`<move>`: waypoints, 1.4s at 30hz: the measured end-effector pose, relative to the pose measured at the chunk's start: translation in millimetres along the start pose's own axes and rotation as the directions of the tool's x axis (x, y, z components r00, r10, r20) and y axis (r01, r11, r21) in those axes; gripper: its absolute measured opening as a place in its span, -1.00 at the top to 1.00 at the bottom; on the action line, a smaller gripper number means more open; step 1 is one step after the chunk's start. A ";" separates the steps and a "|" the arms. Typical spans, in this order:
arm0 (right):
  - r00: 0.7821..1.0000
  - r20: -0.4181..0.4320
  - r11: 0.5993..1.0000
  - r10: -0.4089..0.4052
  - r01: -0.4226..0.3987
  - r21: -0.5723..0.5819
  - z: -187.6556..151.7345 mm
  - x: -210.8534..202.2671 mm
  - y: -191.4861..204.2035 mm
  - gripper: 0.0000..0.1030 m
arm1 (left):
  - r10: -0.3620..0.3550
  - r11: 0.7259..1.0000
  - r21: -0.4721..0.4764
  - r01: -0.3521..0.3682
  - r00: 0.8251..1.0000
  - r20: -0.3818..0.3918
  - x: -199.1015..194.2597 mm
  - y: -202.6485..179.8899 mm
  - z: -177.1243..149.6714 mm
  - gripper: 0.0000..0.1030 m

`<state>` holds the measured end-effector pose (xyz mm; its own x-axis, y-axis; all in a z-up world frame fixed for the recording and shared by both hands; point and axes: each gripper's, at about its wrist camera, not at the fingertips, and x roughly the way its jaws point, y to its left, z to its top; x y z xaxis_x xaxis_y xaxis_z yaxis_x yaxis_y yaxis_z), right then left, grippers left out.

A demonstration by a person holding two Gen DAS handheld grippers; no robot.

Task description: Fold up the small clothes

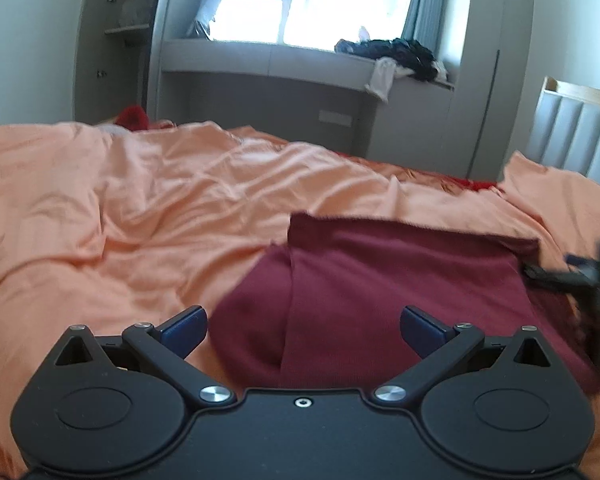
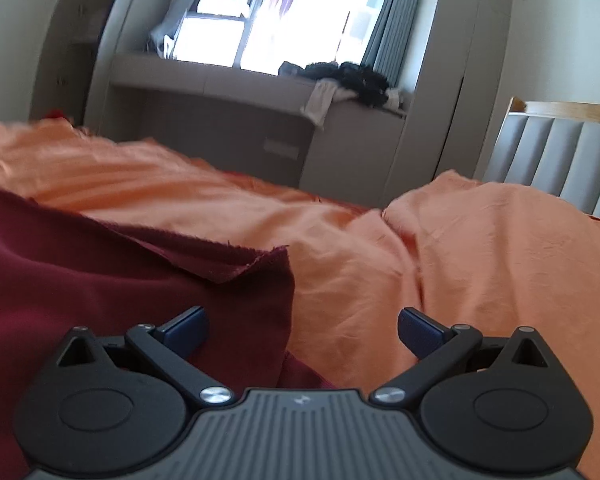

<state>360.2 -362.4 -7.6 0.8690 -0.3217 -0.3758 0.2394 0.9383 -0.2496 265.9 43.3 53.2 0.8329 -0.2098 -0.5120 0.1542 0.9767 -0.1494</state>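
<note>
Maroon garment [image 1: 400, 280], plain orange sheet [image 1: 140, 200]

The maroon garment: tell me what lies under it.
The maroon garment rests on the wrinkled orange bedsheet, which shows all around its edges. One flap is folded over onto the garment itself. Whatever lies directly beneath the cloth is covered and cannot be seen.

Right gripper [image 2: 303, 328] is hovering low over the bed, jaws spread wide, gripping nothing. Maroon garment [image 2: 100, 280] is lying to its left on the rumpled orange sheet [image 2: 460, 260], one corner [image 2: 268, 258] flipped over. Dark clothes pile [image 2: 352, 78] is sitting on the window ledge [image 2: 220, 76] beyond.
</note>
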 end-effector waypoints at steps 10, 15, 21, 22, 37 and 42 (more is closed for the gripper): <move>0.998 0.063 0.982 -0.027 0.015 0.188 16.3 -45.2 -21.3 -0.99 | -0.216 0.976 -0.036 0.214 0.972 -0.093 -2.0 -2.8 -49.3 -0.99; 0.979 0.161 0.977 0.126 -0.151 0.150 -10.7 -124.2 3.5 -0.99 | -0.291 0.955 -0.078 0.286 0.954 -0.065 16.4 -6.3 -53.3 -0.99; 0.966 0.180 0.944 0.184 -0.225 0.240 -32.0 -163.4 33.7 -0.99 | -0.304 0.948 -0.112 0.299 0.952 -0.031 38.6 2.6 -52.9 -0.99; 0.962 0.185 0.937 0.199 -0.242 0.251 -32.7 -165.8 39.5 -0.99 | -0.306 0.946 -0.112 0.303 0.952 -0.015 40.9 4.5 -54.1 -0.99; 0.958 0.202 0.950 0.206 -0.245 0.192 -74.6 -157.0 114.8 -0.99 | -0.334 0.893 -0.274 0.356 0.934 0.126 40.6 34.8 -74.6 -0.99; 0.953 0.253 0.955 0.165 -0.218 0.199 -85.6 -162.2 119.7 -0.99 | -0.328 0.904 -0.246 0.349 0.937 0.124 39.1 33.6 -77.2 -0.99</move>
<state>210.8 -208.8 -52.9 0.9775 -0.1196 -0.1736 0.1251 0.9919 0.0213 262.6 64.4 -37.2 0.7955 -0.5109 -0.3258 0.2993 0.7988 -0.5219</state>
